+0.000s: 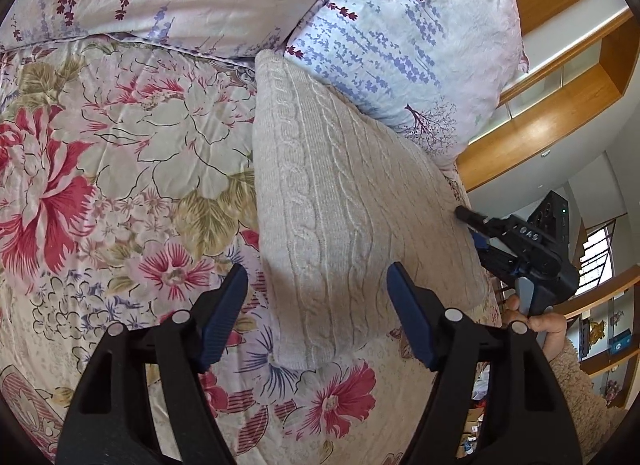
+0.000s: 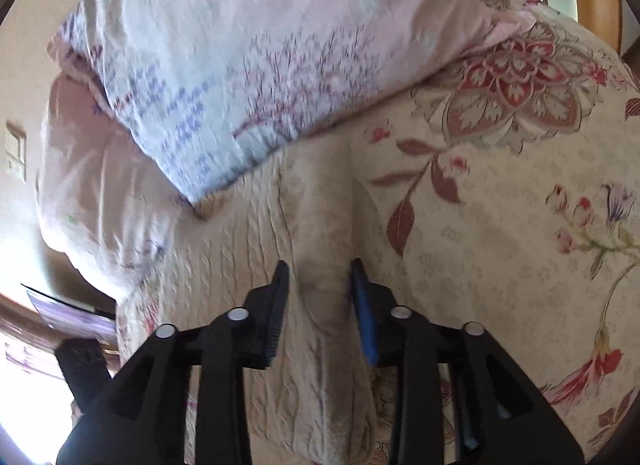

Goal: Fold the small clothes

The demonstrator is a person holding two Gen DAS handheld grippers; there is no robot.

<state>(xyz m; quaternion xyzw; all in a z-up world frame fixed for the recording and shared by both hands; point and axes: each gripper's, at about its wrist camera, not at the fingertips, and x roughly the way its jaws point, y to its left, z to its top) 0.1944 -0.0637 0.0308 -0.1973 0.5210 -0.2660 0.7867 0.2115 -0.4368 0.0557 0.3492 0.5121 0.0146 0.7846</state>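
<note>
A cream cable-knit sweater (image 1: 340, 201) lies folded on the floral quilted bedspread (image 1: 120, 169) (lavender-print pillows (image 1: 400, 37) behind); left gripper (image 1: 316, 289) and right gripper (image 2: 320, 285) both released.

Soft daylight over my left view, sharp; my right view smears, glare lower left, fisheye-bent edges.

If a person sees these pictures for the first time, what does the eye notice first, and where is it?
First comes the cream cable-knit garment, lying folded on the big-flowered bedspread, its far end against a lavender-print pillow. Next, the left hand-held gripper hovers open over the garment's near end. The right hand-held gripper straddles a raised fold at the garment's edge, jaws apart.
</note>
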